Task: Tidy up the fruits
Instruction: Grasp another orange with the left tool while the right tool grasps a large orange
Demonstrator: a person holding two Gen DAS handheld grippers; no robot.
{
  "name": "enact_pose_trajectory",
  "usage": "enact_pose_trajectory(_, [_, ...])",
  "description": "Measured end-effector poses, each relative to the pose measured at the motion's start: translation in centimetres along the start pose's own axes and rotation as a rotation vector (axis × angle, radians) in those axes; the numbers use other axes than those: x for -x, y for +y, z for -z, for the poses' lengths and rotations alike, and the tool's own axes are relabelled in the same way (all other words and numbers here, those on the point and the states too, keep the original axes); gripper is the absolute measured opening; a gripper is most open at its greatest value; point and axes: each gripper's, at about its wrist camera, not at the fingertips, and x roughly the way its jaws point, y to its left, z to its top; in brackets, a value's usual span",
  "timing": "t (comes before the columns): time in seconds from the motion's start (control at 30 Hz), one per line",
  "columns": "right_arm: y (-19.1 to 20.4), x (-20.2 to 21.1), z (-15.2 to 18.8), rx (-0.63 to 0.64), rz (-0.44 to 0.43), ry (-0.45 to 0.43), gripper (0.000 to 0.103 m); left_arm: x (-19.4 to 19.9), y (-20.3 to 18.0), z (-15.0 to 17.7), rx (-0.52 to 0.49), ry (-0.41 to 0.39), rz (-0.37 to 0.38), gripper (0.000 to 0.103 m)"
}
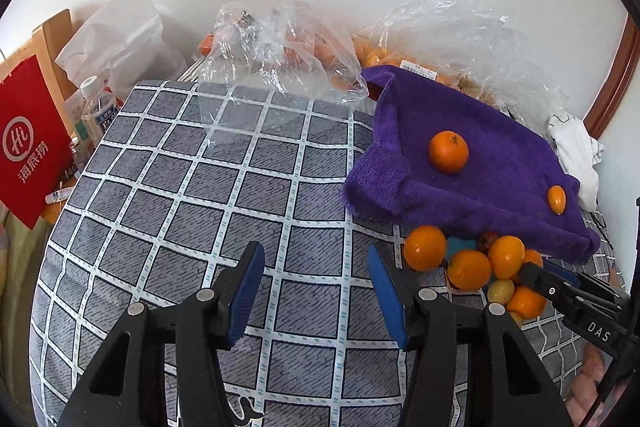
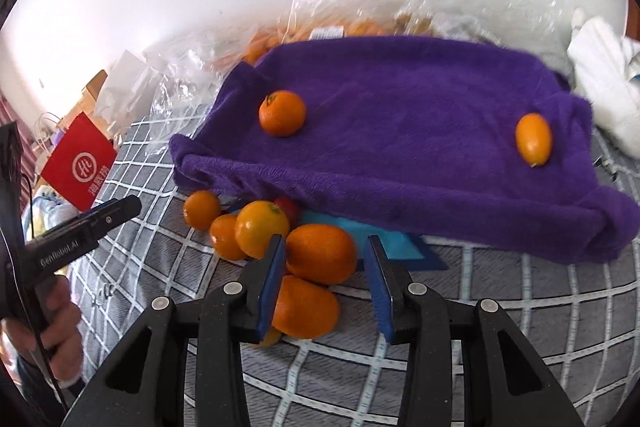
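Down by the near edge of the purple towel [image 2: 400,131], the right tongs [image 2: 326,279] stand wide around the front orange [image 2: 322,253] of the loose pile [image 1: 476,267], not yet closed on it. One orange [image 2: 282,113] and a kumquat [image 2: 534,139] already lie on the towel, well apart. Left tongs [image 1: 316,291] hang wide and empty over the checked counter [image 1: 180,207]. Picking seems the step in hand; next, I'd judge, calls for a gentle squeeze, then a lift onto the towel.
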Motion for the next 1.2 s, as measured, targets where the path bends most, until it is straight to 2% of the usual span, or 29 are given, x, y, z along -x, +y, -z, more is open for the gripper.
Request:
enact_pose_trajectory(0.2, [-0.6,-0.1,-0.2,-0.032,-0.008,-0.018,0.040,-0.6,-0.4,0.2,0.009,0.021,0.037,0.051])
enact_pose_trajectory(0.4, [-3.2,3.3,1.2,-0.023,0.141,-0.102,0.040,-1.2,-2.6,0.5,-0.038,0.019,0.109,0.051])
enact_pose_trajectory(0.5, [-4.9,4.5,2.6,-0.015,0.211,-0.121,0.040,-1.5,-3.6,0.5,-0.037,0.009,0.168,0.051])
enact_pose_trajectory(0.57, [-6.0,4.8,3.4,-0.013,0.243,-0.123,0.040,-1.9,-4.3,0.4,-0.036,0.011,0.182,0.051])
enact_pose_trajectory(0.73, [-7.9,5.1,4.6,-0.019,0.238,-0.142,0.040,-3.3,-5.4,0.3,-0.028,0.020,0.185,0.051])
enact_pose_trajectory(0.8, [-8.1,5.3,5.0,-0.021,0.226,-0.154,0.041,-3.6,-5.6,0.4,-0.027,0.010,0.169,0.045])
enact_pose_trajectory(0.87, [-8.4,5.6,5.6,-0.021,0.215,-0.151,0.041,-4.0,-5.7,0.4,-0.027,0.017,0.154,0.031])
enact_pose_trajectory(1.03, [-8.2,5.3,6.3,-0.004,0.217,-0.126,0.043,-2.9,-4.7,0.5,0.004,0.015,0.151,0.030])
enact_pose_trajectory(1.2, [-8.4,4.7,6.5,0.000,0.229,-0.114,0.046,-2.1,-3.7,1.6,-0.023,0.027,0.124,0.030])
